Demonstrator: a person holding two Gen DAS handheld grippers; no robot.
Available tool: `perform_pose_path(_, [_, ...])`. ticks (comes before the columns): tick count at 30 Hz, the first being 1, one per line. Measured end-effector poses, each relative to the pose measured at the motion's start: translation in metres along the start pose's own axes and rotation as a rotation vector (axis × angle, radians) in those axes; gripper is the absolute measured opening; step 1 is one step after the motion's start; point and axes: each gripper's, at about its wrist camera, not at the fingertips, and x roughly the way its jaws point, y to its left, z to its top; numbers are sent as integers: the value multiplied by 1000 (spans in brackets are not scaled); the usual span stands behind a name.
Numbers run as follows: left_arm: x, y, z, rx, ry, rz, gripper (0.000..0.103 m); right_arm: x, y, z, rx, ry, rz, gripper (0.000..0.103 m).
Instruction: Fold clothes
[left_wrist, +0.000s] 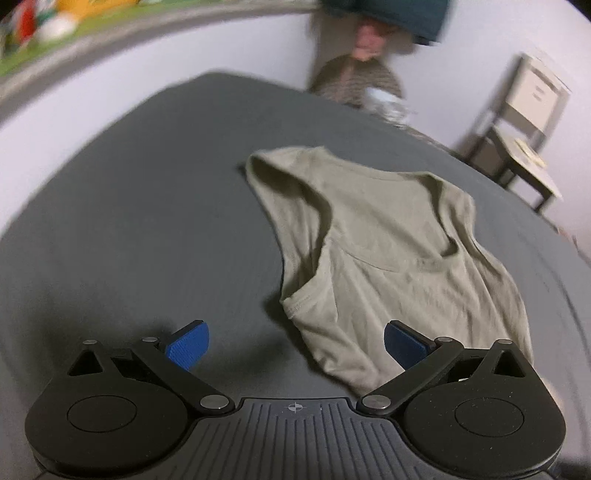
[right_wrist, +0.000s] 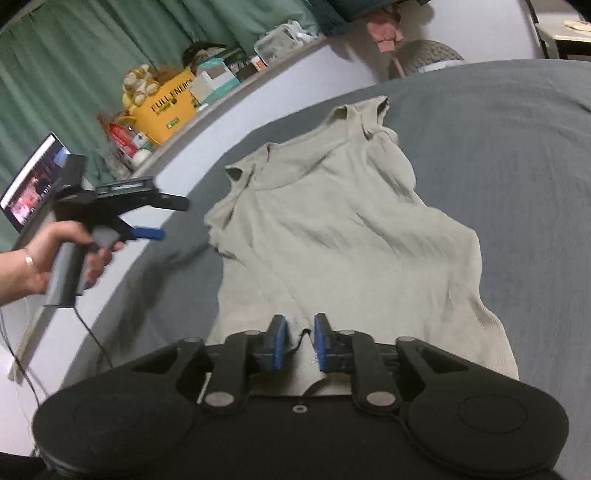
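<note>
A beige sleeveless top (left_wrist: 388, 236) lies spread on the grey bed sheet (left_wrist: 129, 221), its straps rumpled at the far end. My left gripper (left_wrist: 295, 345) hovers wide open over the top's near edge, with its blue pads (left_wrist: 186, 347) clear of the cloth. In the right wrist view the same top (right_wrist: 332, 229) stretches away from my right gripper (right_wrist: 300, 341), which sits low over the hem. Its blue pads (right_wrist: 277, 343) stand a narrow gap apart and I see no cloth pinched between them. A hand (right_wrist: 44, 258) holds the left gripper (right_wrist: 173, 218) at the bed's left side.
A ledge along the wall carries a yellow bag (right_wrist: 166, 107), boxes and bottles, in front of a green curtain (right_wrist: 74, 55). An open laptop (right_wrist: 29, 184) stands at the left. A chair (left_wrist: 517, 140) and a round woven basket (left_wrist: 354, 85) stand beyond the bed.
</note>
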Motion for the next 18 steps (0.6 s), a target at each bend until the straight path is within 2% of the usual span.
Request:
perform_pose_path(3, [14, -3, 0, -78, 32, 42, 102, -6, -3, 5, 51, 28, 77, 25])
perform_pose_path(8, [29, -16, -3, -83, 30, 62, 102, 7, -13, -2, 153, 120, 207, 26])
perform_pose_path(12, [36, -18, -1, -137, 21, 48, 102, 21, -36, -9, 347, 181, 271, 27])
perform_pose_path(14, [39, -20, -1, -143, 23, 10, 103, 22, -44, -9, 400, 177, 266, 27])
perform_pose_path(17, [40, -29, 1, -102, 22, -19, 103, 19, -54, -5, 418, 128, 212, 28])
perform_pose_path(18, [41, -32, 1, -91, 22, -23, 103, 19, -57, -4, 437, 125, 218, 28])
